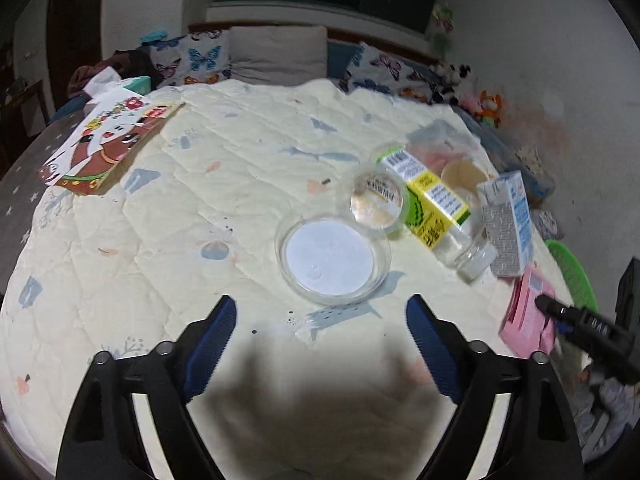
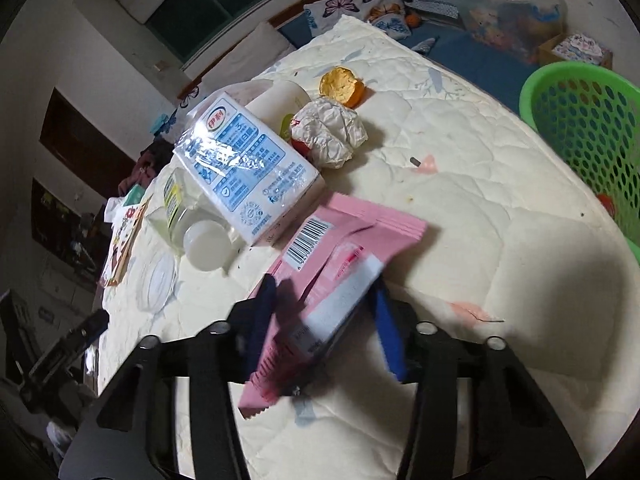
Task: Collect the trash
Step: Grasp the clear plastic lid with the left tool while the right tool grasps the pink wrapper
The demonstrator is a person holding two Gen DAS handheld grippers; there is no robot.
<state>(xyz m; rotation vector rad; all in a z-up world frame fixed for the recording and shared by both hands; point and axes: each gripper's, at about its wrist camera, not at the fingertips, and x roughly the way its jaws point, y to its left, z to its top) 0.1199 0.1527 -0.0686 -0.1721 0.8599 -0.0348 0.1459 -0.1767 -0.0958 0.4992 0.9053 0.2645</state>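
Pink wrapper [image 2: 320,280] lies between the right gripper [image 2: 324,320] fingers, half-closed around it; contact unclear. Beside the wrapper, the left gripper [image 1: 320,320] gapes wide, empty, just short of a clear lid [image 1: 332,266].

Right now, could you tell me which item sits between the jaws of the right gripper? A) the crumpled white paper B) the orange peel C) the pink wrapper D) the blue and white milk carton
C: in the right wrist view the pink wrapper lies between the two blue fingers of the right gripper, while the milk carton, crumpled paper and orange peel lie farther off on the quilt.
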